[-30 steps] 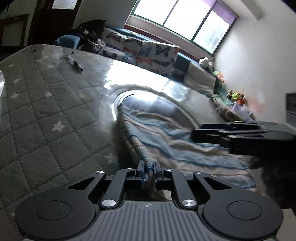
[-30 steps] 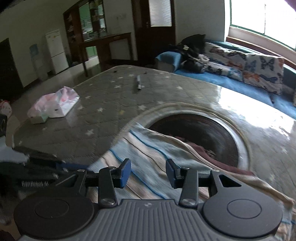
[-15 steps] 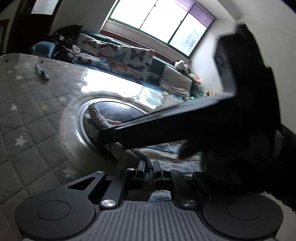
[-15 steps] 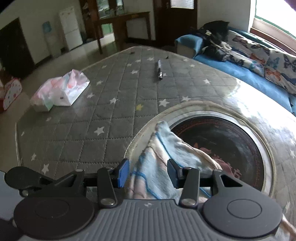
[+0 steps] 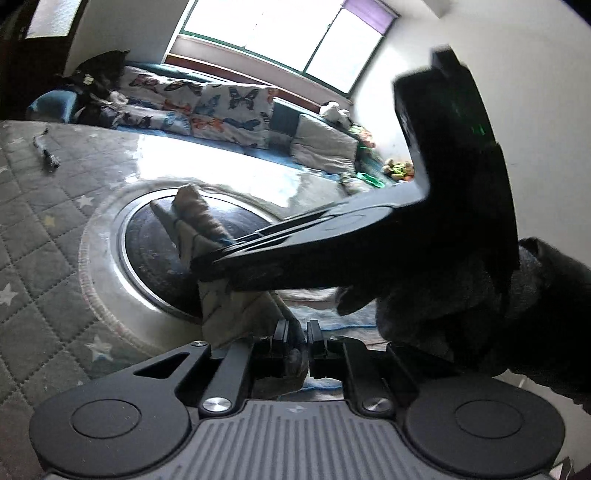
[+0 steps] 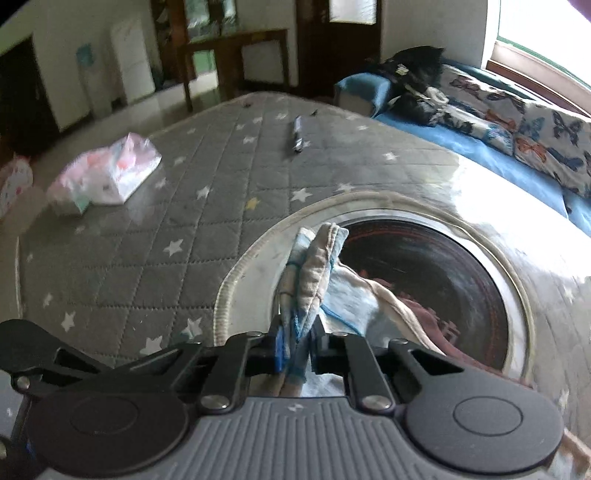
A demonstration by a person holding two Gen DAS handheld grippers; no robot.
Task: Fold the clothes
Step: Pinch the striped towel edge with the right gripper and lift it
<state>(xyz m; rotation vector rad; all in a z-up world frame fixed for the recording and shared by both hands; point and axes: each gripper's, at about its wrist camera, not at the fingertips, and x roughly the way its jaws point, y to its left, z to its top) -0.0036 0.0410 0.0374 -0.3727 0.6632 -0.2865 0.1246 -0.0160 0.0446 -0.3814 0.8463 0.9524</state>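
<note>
The striped cloth (image 6: 314,273) lies bunched over the dark round inset (image 6: 443,280) in the middle of the desk (image 6: 147,258), which carries a grey quilted cover with white stars. A second ago the cloth was spread flatter across that inset; now one end is drawn up into a narrow, doubled ridge, with the rest trailing back toward the person.

The right hand-held gripper (image 6: 297,350) has just been closing: half a second ago its jaws stood apart on either side of the gathered edge, and now they are pinched tight on several layers of the cloth, blue trim showing between the pads. The left hand-held gripper (image 5: 294,341) is also nearly closed and has a fold of the same cloth clamped between its fingers, as it did a second ago. In the left wrist view the right hand-held gripper (image 5: 207,264) now crosses the frame just above the cloth, where earlier it sat off to the side.

So both ends are now held, which I judge to be the start of a fold: the cloth can be lifted, pulled taut and laid over itself. The layers in the right grip look uneven, so the edges may not line up when it goes down.

Farther out on the desk sit a pink and white packet (image 6: 107,177) and a dark pen (image 6: 297,134), well apart from the cloth. A sofa with butterfly cushions (image 5: 207,107) runs under the window (image 5: 280,33).
</note>
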